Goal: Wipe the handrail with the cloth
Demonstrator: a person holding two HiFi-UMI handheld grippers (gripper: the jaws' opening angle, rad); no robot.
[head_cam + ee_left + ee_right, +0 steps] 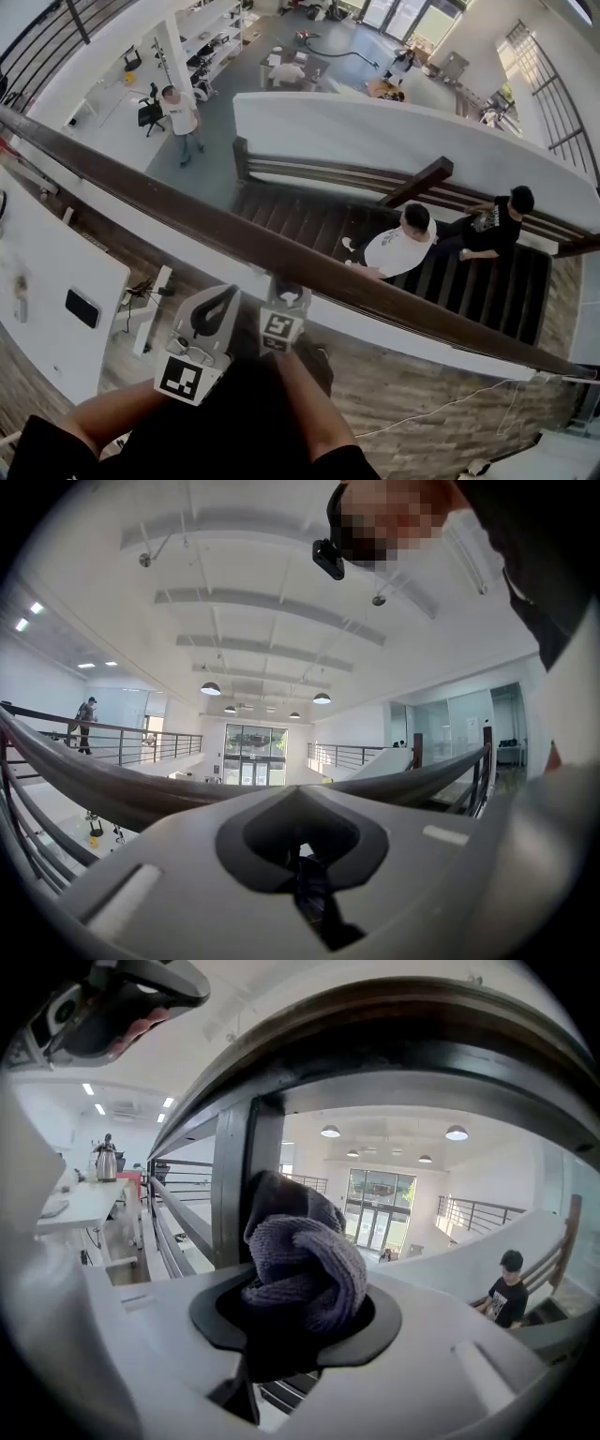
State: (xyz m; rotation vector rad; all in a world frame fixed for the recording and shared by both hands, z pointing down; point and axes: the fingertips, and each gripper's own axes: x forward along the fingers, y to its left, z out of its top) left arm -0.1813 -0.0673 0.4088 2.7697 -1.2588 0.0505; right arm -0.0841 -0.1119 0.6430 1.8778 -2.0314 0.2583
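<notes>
The dark wooden handrail runs diagonally from upper left to lower right, just beyond both grippers. My right gripper sits close under the rail's near side. In the right gripper view the right gripper is shut on a bunched purple-grey cloth, and the handrail arches close overhead. My left gripper is beside it on the left, a little short of the rail. The left gripper has its jaws together with nothing held, and the handrail crosses behind them.
A dark baluster post stands just behind the cloth. Beyond the rail, two people sit on a staircase and another person walks on the floor below. At left is a white table; a cable lies on the wooden floor.
</notes>
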